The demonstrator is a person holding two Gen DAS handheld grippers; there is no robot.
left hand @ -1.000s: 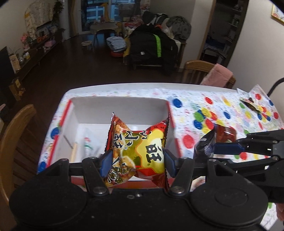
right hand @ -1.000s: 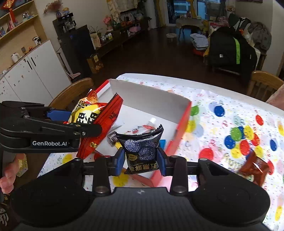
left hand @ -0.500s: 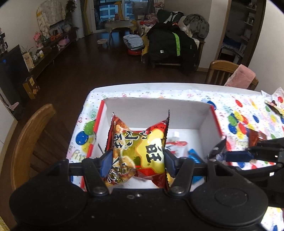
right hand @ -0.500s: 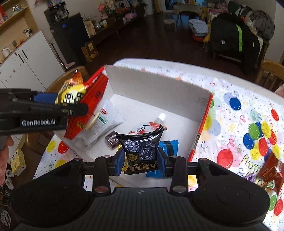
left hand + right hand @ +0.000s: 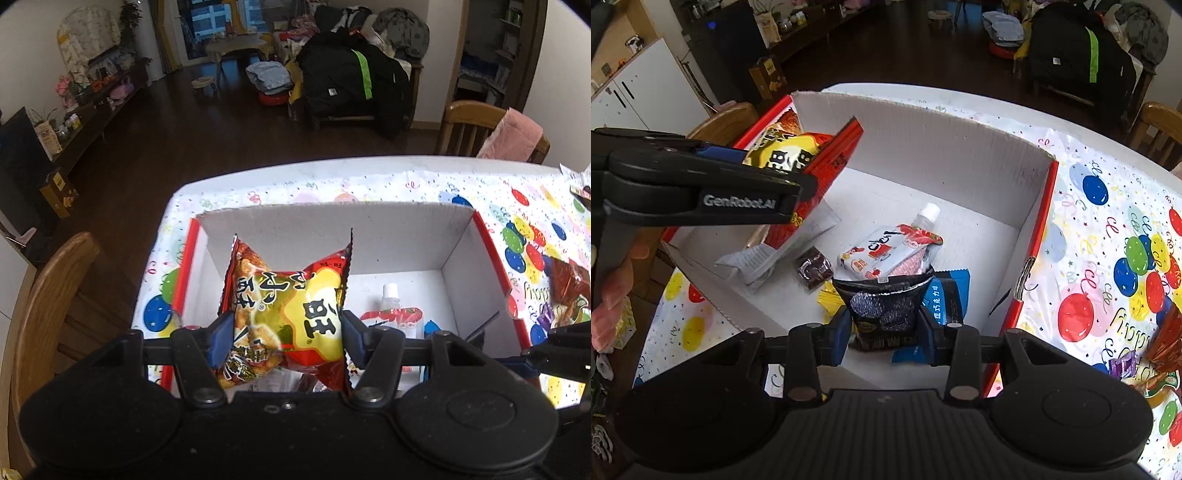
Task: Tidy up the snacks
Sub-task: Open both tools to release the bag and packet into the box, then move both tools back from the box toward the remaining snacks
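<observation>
Crinkly snack packets (image 5: 284,314) (image 5: 884,310) pinched above corrugated box (image 5: 923,136).

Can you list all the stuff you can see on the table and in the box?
cardboard box: 1, white inside with red edges, on the table
tablecloth: 1, white with coloured balloons, covering the table
spout pouch: 1, white and red, lying in the box
blue packet: 1, blue, in the box beneath the black packet
small dark candy: 1, dark brown, on the box floor
white bag: 1, white-grey, in the box's left part
yellow-red snack bag: 1, held above the box
black packet: 1, held over the box
loose wrappers: a few, brown-red and purple, on the tablecloth right of the box
left hand-held gripper: 1, black with blue pads, shut on the yellow-red snack bag
right hand-held gripper: 1, black with blue pads, shut on the black packet
</observation>
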